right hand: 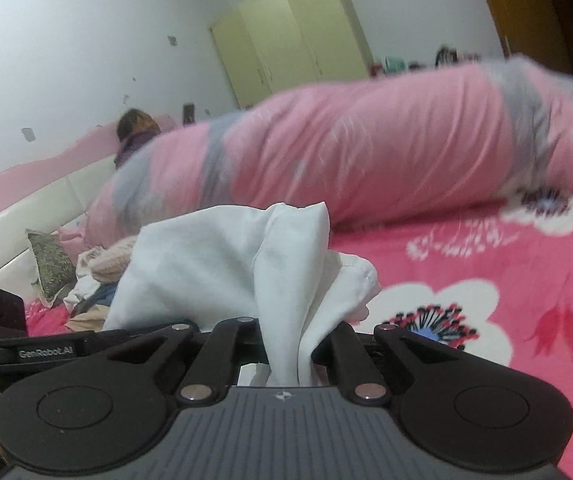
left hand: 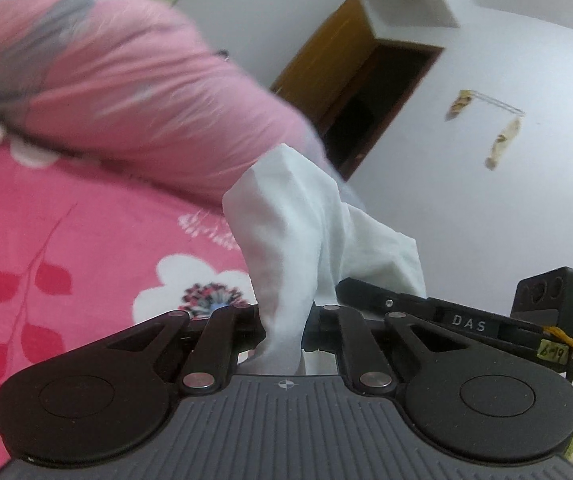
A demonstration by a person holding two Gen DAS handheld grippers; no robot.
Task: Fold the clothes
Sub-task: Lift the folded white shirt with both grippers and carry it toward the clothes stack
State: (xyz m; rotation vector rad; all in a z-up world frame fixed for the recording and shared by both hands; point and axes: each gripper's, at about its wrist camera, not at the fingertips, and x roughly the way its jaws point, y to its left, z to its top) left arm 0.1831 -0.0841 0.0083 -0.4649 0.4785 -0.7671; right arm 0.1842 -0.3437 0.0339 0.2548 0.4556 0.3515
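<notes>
Left gripper [left hand: 282, 334]: jaws drawn together, clamped on a bunched fold of the white garment [left hand: 286, 240]. The cloth rises out of the jaws in a crumpled peak, held clear above the bed sheet [left hand: 66, 248], which is pink with a floral print.

Right gripper [right hand: 288, 344]: jaws likewise together, clamped on another fold of the same white garment [right hand: 222, 264]. The fabric fans up and leftwards from the grip, with a hemmed edge hanging to the right.

The right gripper's body [left hand: 486, 320] shows at the right edge of the left wrist view, close beside the garment.

Behind: rolled pink-and-grey quilt [right hand: 386, 152] lying across the bed, blurred. Heap of other clothes [right hand: 94, 276] at the left by the cream headboard [right hand: 38, 208]. Yellow-green wardrobe [right hand: 286, 40] against the far wall.
</notes>
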